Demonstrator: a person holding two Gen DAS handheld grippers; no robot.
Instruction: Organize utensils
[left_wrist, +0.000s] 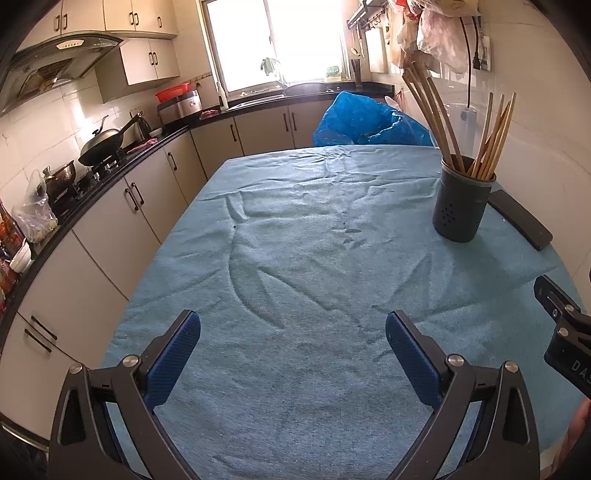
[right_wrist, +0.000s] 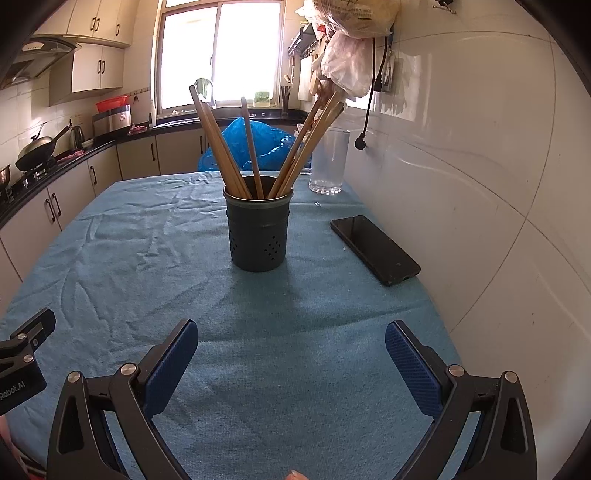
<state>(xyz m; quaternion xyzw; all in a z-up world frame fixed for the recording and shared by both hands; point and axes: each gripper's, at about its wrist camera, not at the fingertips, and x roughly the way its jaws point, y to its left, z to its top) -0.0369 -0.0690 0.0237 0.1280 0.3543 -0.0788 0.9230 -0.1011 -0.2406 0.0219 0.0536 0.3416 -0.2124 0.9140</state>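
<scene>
Grippers, left gripper (left_wrist: 293, 332) and right gripper (right_wrist: 291, 341), hover agape.

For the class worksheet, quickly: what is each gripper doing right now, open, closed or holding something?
Left gripper: open, holding nothing, above the blue cloth.
Right gripper: open, holding nothing, short of the utensil cup.

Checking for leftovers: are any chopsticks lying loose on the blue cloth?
No, every chopstick in view stands in the dark holder; the cloth carries none.
</scene>
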